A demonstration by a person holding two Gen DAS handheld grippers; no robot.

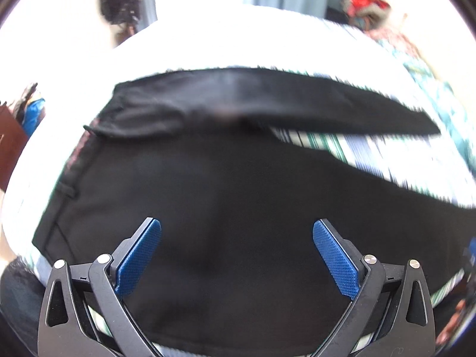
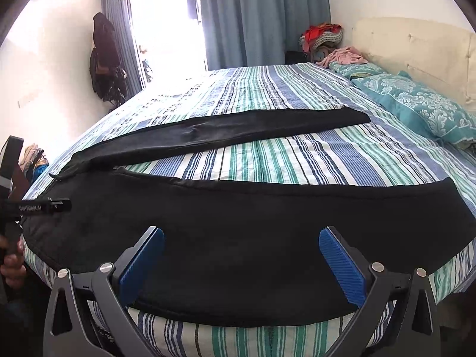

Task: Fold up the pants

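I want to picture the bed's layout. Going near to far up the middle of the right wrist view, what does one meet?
Right gripper → near pant leg → bare striped bedspread → far pant leg → more bedspread → blue curtain.

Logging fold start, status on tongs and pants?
Left tongs open, right tongs open, both empty. Black pants flat on striped bed, legs spread apart, unfolded. Nothing on the pants; pillows well off by headboard.
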